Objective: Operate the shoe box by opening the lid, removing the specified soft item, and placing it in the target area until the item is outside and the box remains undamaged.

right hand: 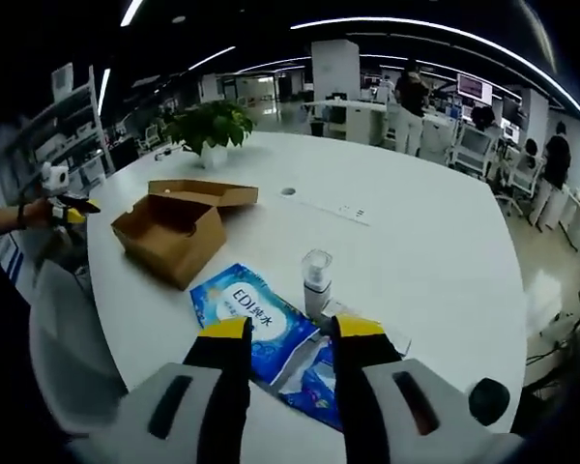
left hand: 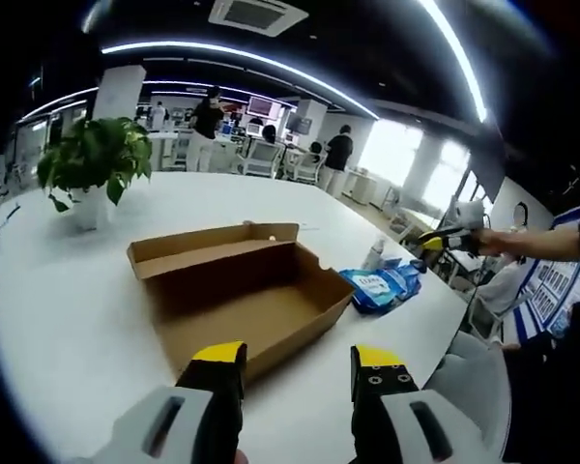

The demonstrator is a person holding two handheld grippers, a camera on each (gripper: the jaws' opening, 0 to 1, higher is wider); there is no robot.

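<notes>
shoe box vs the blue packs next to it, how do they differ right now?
The shoe box is brown cardboard, rigid, lid flipped open, and looks empty inside; the blue packs are soft, glossy, printed plastic, sealed and lying flat. The box is the larger and taller of the two; the packs sit low beside it. Both rest on the white table, outside either gripper's jaws.

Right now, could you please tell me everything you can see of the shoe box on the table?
The shoe box is plain brown cardboard, apparently corrugated, with its hinged lid folded fully back and lying open. Its inside looks empty in the left gripper view. It rests flat on the white table, near the edge. The blue soft pack lies just beside it, with no contact visible. Neither gripper touches it. No tears or dents are visible.
</notes>
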